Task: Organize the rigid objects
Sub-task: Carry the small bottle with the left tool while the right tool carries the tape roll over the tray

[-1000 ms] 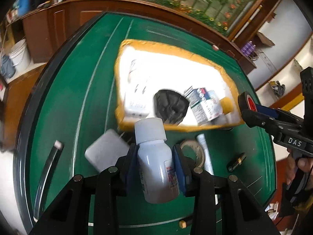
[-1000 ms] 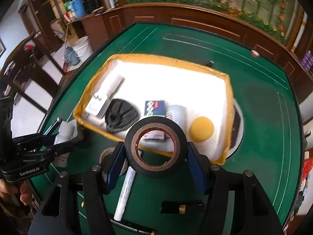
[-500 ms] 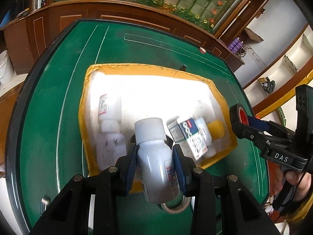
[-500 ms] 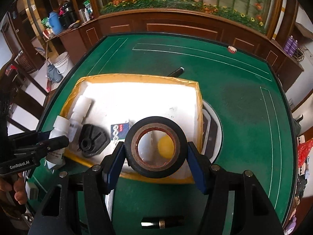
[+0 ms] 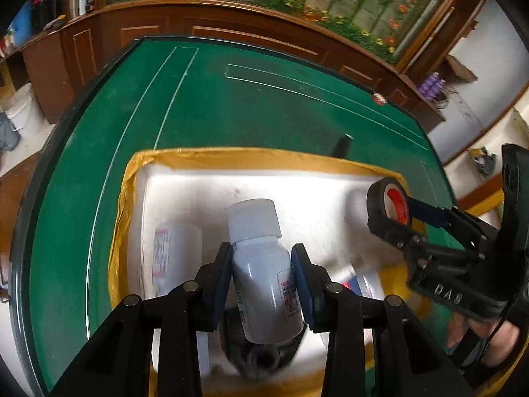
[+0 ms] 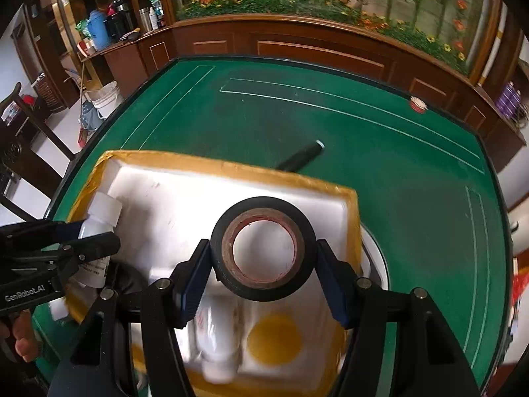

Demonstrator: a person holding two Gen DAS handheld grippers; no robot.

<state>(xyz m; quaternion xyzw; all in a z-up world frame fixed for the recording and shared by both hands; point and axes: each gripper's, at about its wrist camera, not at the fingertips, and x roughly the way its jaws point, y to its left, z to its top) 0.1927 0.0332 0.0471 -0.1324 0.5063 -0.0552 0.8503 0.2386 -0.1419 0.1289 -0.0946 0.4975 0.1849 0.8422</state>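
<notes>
My left gripper [image 5: 261, 278] is shut on a white pill bottle [image 5: 261, 264] with a white cap, held over the white foam box [image 5: 205, 178] with yellow taped rim. My right gripper [image 6: 263, 261] is shut on a black tape roll [image 6: 263, 248], held over the box's right part. The right gripper with the tape roll [image 5: 388, 200] shows at the right of the left wrist view. The left gripper with the bottle [image 6: 99, 221] shows at the left of the right wrist view. Inside the box lie another white bottle [image 5: 175, 254], a black round part [image 5: 261, 357], a small carton [image 5: 357, 284] and a yellow ball [image 6: 274, 337].
The box sits on a green table [image 5: 231, 109] with white lines and a dark raised edge. A black marker [image 6: 302, 157] lies just behind the box. A small red-white object [image 6: 417, 104] sits at the far right edge. A white round plate [image 6: 377, 261] lies under the box's right side.
Both grippers have moved forward over the box with their loads still held. The box now fills the lower part of both views, and the loose items on the near table are out of view.
</notes>
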